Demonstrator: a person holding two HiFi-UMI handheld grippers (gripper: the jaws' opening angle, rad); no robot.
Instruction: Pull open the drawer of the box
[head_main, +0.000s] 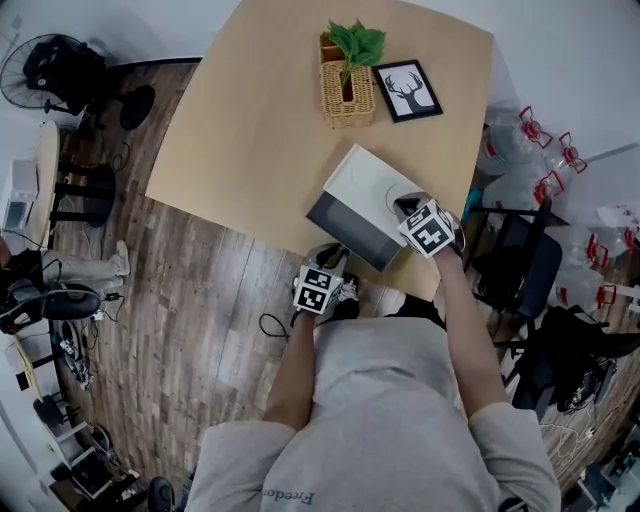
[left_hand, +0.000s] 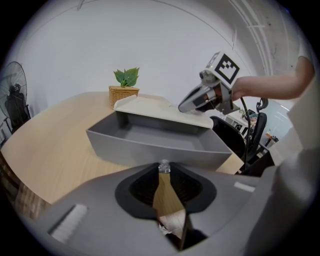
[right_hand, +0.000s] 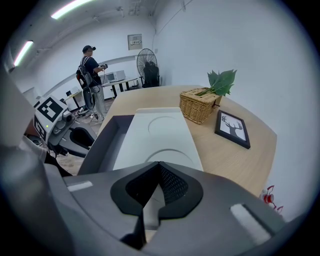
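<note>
Head view shows the white rectangular box (head_main: 365, 180) at the near edge of the pale wooden table (head_main: 250, 130), its grey drawer (head_main: 345, 222) already drawn well out towards the person, so the pull looks all but done, with only release left. The left gripper (left_hand: 164, 172) has its jaws closed on the small clear knob (left_hand: 164, 166) at the drawer front; the right gripper (right_hand: 159, 165), jaws together and empty, sits over the box top. Counted: one box, one drawer, one knob, two grippers, one woven basket of green leaves (head_main: 347, 90), one black-framed deer picture (head_main: 407, 90)
</note>
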